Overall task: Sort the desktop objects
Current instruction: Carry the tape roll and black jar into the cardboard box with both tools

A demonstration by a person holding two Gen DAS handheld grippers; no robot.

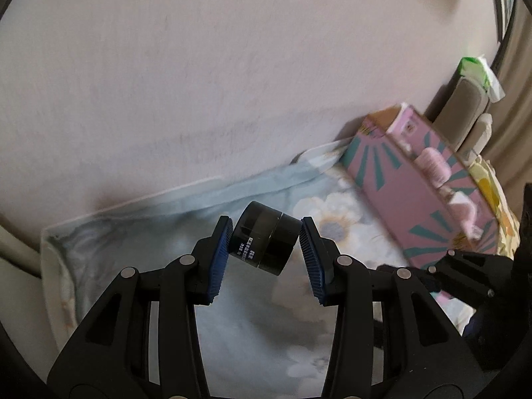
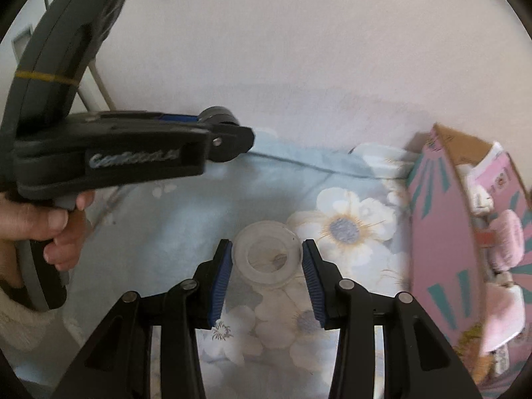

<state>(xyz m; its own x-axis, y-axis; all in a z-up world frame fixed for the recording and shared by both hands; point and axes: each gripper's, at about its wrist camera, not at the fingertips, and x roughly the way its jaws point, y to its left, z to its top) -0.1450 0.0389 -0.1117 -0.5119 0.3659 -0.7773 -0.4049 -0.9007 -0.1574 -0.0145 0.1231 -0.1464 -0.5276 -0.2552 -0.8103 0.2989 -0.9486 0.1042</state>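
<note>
My left gripper (image 1: 266, 236) is shut on a small black jar (image 1: 267, 241) with white lettering, held tilted above the flowered cloth (image 1: 252, 326). In the right wrist view the left gripper (image 2: 229, 126) is at the upper left, a person's hand on its handle, the black jar (image 2: 217, 116) at its tip. My right gripper (image 2: 267, 256) is shut on a clear plastic ring-shaped lid (image 2: 267, 254), held above the cloth (image 2: 186, 206). An open pink box (image 2: 465, 232) with teal rays stands at the right; it also shows in the left wrist view (image 1: 422, 186).
A pale wall (image 1: 199, 66) rises right behind the cloth. Beyond the pink box stand a grey holder (image 1: 465, 109) and a green and white packet (image 1: 478, 73). The right gripper's body (image 1: 472, 272) shows at the lower right in the left wrist view.
</note>
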